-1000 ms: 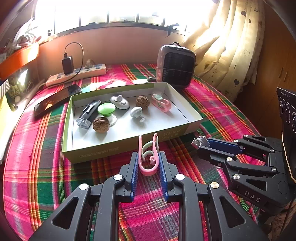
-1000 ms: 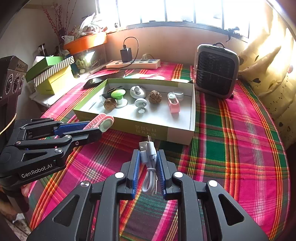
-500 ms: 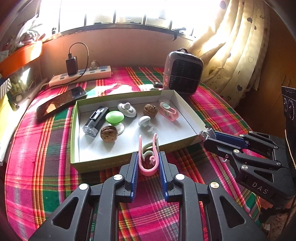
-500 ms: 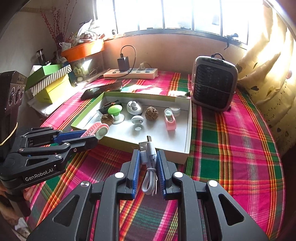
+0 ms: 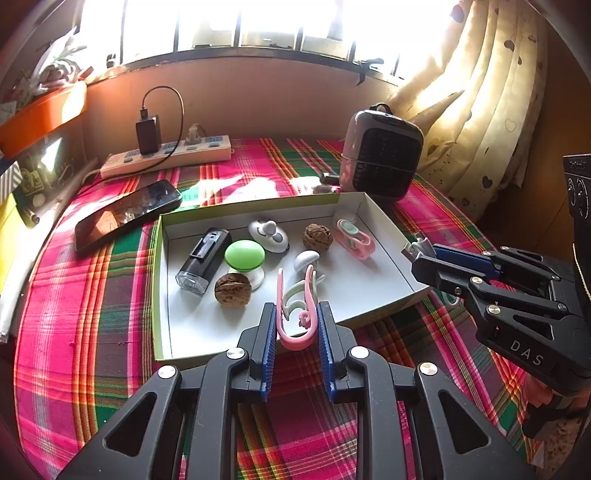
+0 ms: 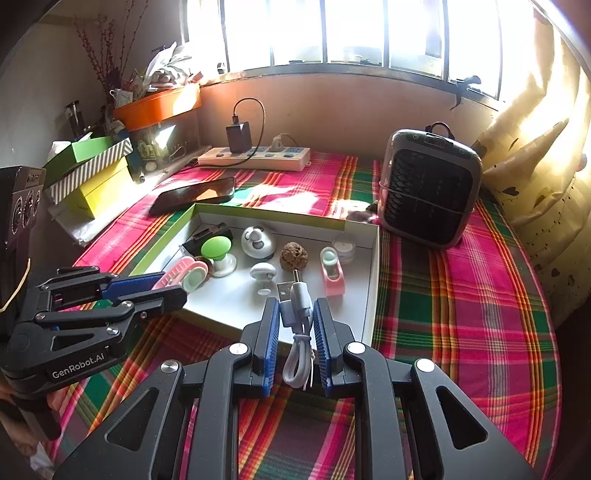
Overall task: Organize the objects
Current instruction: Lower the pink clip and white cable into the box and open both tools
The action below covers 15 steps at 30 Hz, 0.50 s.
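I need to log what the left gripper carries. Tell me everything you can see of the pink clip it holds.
The pink clip is a glossy, plastic-looking U-shaped piece with two long pink arms joined by a rounded bend at the near end. Pale mint curved parts sit between the arms, with a small pink curl near the bend. It stands on edge, open end pointing toward the box, clamped at both sides between the blue pads of the left gripper. Nothing else touches it; it hangs over the box's near edge.

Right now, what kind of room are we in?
Probably a lived-in room at home: a plaid-covered table beneath a curtained window, with a power strip, a phone and a small heater.
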{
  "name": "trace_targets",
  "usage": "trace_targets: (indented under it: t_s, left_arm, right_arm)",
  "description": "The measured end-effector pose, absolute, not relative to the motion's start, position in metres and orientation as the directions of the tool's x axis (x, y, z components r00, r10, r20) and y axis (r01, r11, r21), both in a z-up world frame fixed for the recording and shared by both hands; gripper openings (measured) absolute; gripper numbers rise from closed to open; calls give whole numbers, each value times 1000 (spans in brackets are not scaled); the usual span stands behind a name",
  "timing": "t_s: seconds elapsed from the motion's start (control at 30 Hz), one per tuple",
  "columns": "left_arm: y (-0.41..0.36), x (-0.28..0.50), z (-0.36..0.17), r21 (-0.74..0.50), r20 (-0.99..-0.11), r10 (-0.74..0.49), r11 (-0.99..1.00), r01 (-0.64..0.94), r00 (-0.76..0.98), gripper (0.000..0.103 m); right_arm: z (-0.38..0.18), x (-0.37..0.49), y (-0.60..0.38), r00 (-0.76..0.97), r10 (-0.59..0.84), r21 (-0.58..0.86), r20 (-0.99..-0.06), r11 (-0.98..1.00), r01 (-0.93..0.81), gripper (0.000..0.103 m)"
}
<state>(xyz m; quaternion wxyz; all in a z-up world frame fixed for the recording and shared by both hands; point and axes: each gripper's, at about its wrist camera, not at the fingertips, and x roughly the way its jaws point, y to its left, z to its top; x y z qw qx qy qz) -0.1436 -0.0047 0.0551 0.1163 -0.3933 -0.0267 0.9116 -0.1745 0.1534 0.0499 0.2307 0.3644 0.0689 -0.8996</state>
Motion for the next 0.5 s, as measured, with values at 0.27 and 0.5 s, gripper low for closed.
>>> trace_targets:
  t_s: [0.27, 0.5]
  left_arm:
    - [-6, -157, 52, -141, -720, 232, -972, -189, -655, 20]
    - [-4, -171, 45, -138, -732, 222, -974, -179, -644, 20]
  right_arm:
    - [44, -197, 145, -601, -365, 54, -711, -881, 471, 20]
    - [34, -220, 142, -572, -356, 69, -739, -885, 461, 20]
